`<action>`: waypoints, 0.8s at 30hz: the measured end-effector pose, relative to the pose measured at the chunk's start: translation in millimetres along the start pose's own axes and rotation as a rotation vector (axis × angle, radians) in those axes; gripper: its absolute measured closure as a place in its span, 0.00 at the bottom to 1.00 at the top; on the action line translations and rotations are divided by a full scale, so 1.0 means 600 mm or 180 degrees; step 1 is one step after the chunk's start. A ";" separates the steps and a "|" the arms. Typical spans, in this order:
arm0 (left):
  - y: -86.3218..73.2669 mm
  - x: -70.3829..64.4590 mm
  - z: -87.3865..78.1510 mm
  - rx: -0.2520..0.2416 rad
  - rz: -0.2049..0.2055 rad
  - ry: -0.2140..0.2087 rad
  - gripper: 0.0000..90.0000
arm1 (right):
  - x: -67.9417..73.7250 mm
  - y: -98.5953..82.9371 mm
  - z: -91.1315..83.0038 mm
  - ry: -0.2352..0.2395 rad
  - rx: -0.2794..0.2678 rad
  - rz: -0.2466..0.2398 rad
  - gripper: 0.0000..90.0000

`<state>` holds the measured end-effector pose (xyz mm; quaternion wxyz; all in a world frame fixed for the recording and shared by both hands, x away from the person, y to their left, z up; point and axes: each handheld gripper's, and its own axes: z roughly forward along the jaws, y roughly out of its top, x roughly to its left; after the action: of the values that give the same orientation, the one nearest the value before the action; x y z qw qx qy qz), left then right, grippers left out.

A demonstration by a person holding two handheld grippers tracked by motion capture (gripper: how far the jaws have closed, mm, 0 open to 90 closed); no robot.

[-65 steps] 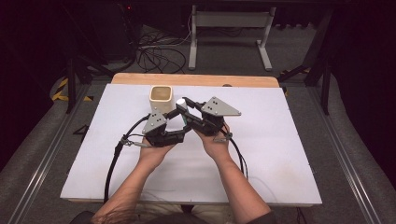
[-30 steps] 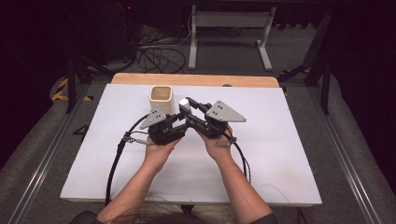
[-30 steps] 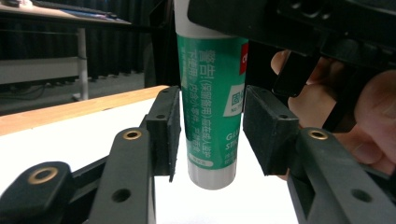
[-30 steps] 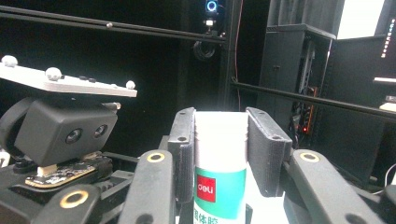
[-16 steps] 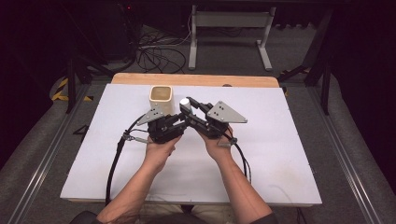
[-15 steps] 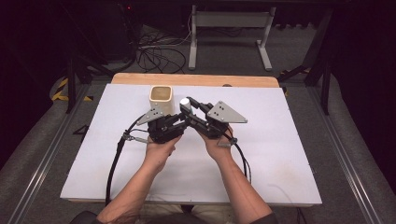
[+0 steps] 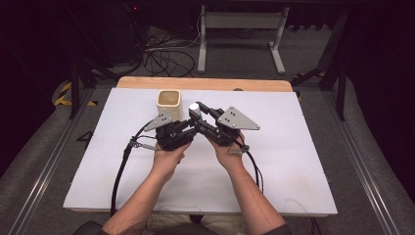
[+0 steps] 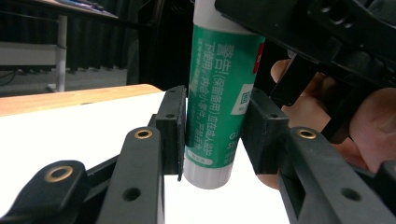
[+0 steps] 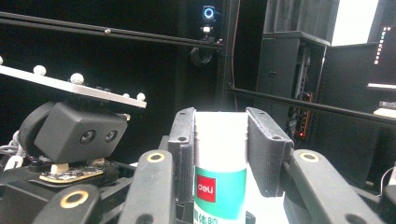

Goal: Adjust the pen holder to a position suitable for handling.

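bare forearms, black two-jaw left gripper (image 7: 188,128) and right gripper (image 7: 198,113), brass pivot screws, grey triangular top plates, black trailing cables

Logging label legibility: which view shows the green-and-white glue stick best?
The left gripper view: the green-and-white glue stick stands close, its printed label readable, between the left gripper jaws. The right gripper view shows its white end and red logo; the high view, a white tip.

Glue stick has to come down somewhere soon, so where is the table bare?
Bare: the white table right of the right tool, and the near left corner beside the cable. Crowded: around the cup and left tool gripping the glue stick.
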<state>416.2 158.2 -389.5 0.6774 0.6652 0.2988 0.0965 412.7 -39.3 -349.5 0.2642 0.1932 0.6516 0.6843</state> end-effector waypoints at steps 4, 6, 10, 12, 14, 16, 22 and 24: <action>0.000 -0.001 0.000 0.0022 0.0041 0.0023 0.71 | 0.000 -0.001 0.000 -0.0002 0.0004 0.0008 0.73; -0.001 -0.002 0.000 0.0014 0.0071 0.0038 0.72 | 0.000 -0.001 0.000 -0.0002 0.0008 0.0005 0.73; -0.001 -0.002 0.000 0.0027 0.0114 0.0047 0.72 | 0.000 -0.001 0.000 0.0007 0.0018 0.0014 0.73; -0.001 -0.002 0.000 0.0033 0.0136 0.0056 0.73 | -0.001 -0.002 0.000 0.0012 0.0027 0.0022 0.73; -0.001 -0.002 0.000 0.0041 0.0162 0.0067 0.73 | -0.002 -0.002 0.001 0.0021 0.0035 0.0032 0.73; -0.001 -0.002 0.000 0.0047 0.0174 0.0072 0.73 | -0.003 -0.002 0.001 0.0023 0.0045 0.0032 0.73; -0.001 -0.001 -0.001 0.0069 0.0191 0.0080 0.73 | -0.004 -0.003 0.001 0.0035 0.0051 0.0043 0.73; -0.001 -0.001 -0.001 0.0077 0.0204 0.0084 0.73 | -0.004 -0.003 0.001 0.0042 0.0054 0.0047 0.73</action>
<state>415.3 158.5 -389.8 0.6619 0.6812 0.2874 0.1234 415.2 -40.0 -350.9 0.2532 0.1958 0.6577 0.6819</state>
